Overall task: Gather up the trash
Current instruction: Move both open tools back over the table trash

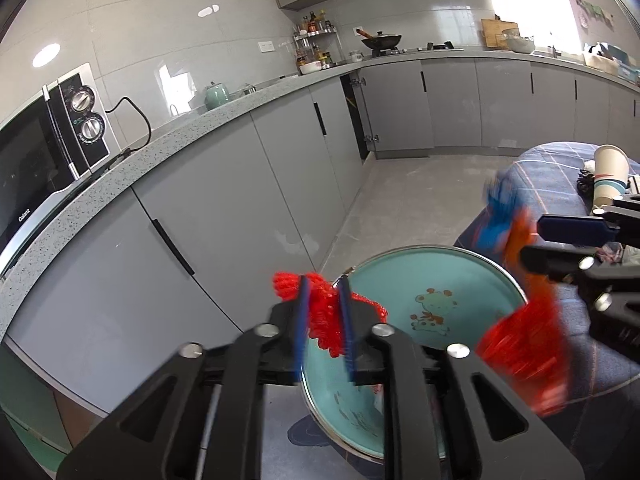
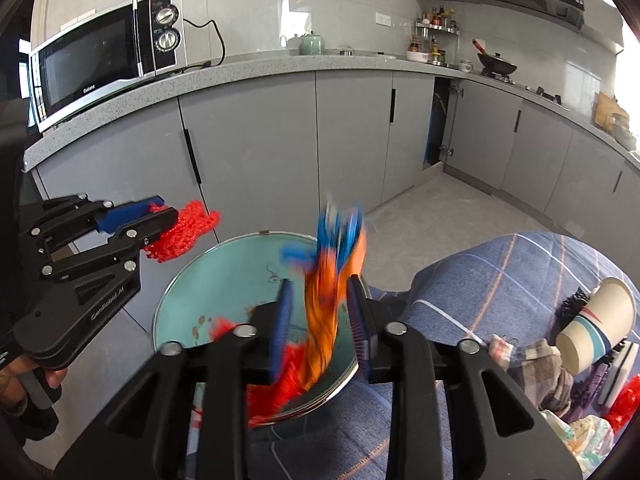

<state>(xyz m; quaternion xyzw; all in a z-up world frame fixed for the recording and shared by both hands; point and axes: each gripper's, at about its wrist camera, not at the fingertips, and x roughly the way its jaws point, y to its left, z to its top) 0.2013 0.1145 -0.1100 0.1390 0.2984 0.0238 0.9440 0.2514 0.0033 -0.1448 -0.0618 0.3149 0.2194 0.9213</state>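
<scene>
A teal bowl (image 1: 436, 288) with a cartoon print sits at the edge of a blue plaid cloth (image 2: 500, 272). My left gripper (image 1: 325, 312) is shut on a red mesh net (image 1: 326, 312) above the bowl's left rim; it also shows in the right wrist view (image 2: 160, 216). My right gripper (image 2: 320, 316) is open over the bowl (image 2: 224, 280). A blurred orange and blue wrapper (image 2: 328, 280) hangs loose between its fingers, with more red mesh (image 2: 276, 384) in the bowl below. The wrapper (image 1: 508, 216) appears blurred in the left wrist view.
A tipped paper cup (image 2: 596, 328), crumpled paper and other scraps (image 2: 576, 436) lie on the cloth at right. Grey cabinets (image 2: 260, 140) and a counter with a microwave (image 2: 104, 56) stand behind. Grey floor (image 1: 404, 200) lies between.
</scene>
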